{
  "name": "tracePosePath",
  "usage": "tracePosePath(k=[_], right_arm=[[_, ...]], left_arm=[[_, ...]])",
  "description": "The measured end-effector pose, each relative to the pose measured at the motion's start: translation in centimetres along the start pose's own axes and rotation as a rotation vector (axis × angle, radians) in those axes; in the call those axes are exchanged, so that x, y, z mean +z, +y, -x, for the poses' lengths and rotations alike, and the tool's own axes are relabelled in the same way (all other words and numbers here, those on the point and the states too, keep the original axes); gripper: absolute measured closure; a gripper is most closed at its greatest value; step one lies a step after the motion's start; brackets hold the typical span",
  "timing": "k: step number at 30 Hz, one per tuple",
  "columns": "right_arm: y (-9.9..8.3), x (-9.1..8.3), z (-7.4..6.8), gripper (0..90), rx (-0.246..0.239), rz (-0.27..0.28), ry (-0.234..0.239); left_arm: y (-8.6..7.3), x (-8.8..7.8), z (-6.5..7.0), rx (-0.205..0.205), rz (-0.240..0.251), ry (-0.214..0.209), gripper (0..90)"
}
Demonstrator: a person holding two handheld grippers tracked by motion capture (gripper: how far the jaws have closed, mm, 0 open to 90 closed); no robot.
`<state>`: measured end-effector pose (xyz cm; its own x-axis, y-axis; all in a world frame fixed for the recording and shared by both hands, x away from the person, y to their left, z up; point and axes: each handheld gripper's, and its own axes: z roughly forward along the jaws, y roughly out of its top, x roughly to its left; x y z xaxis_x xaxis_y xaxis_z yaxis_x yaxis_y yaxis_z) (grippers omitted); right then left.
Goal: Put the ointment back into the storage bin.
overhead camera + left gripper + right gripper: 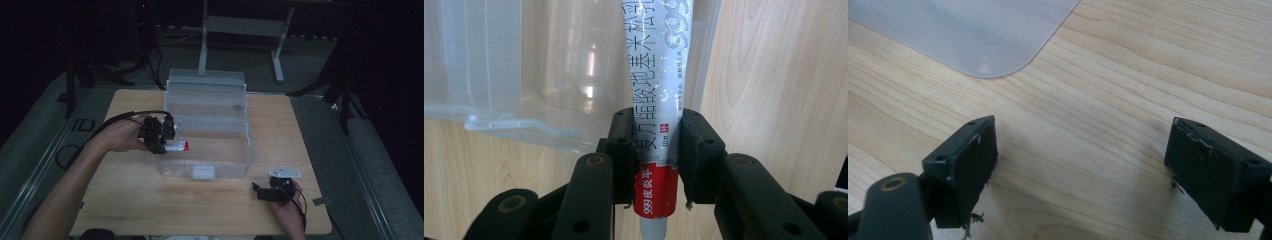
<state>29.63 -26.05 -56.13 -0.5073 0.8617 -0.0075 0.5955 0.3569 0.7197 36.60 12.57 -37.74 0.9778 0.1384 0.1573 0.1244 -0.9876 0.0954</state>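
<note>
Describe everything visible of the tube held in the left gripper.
The tube is a slim, soft-looking silvery-white ointment tube with dark Chinese print, "999" marks and a red band near one end. The left gripper is shut on it, pads pressing both sides near that band. It hangs level at the rim of the clear plastic box, pointing into it.

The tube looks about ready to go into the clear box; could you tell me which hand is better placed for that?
Left, probably. The left gripper is shut on the tube at the box rim. The right gripper is open over bare table, nearer the person.
</note>
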Motion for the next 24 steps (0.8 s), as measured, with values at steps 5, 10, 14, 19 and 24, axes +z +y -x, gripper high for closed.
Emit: tracePosePath(k=[5,10,14,19,24], right_arm=[[0.0,0.0,0.0,13.5,0.000,0.000,0.000],[0.0,0.0,0.0,13.4,0.000,0.000,0.000],[0.0,0.0,0.0,13.5,0.000,0.000,0.000],[0.0,0.0,0.0,13.4,0.000,0.000,0.000],[0.0,0.0,0.0,13.4,0.001,0.000,0.000]], left_arm=[[0.4,0.4,0.1,0.008,-0.001,-0.009,70.2],[0.8,0.7,0.1,0.015,0.000,-0.016,70.2],[1.1,0.9,0.1,0.032,0.005,-0.026,70.2],[1.5,1.2,0.1,0.039,-0.003,-0.025,70.2],[1.7,1.3,0.1,0.046,-0.003,-0.029,70.2]])
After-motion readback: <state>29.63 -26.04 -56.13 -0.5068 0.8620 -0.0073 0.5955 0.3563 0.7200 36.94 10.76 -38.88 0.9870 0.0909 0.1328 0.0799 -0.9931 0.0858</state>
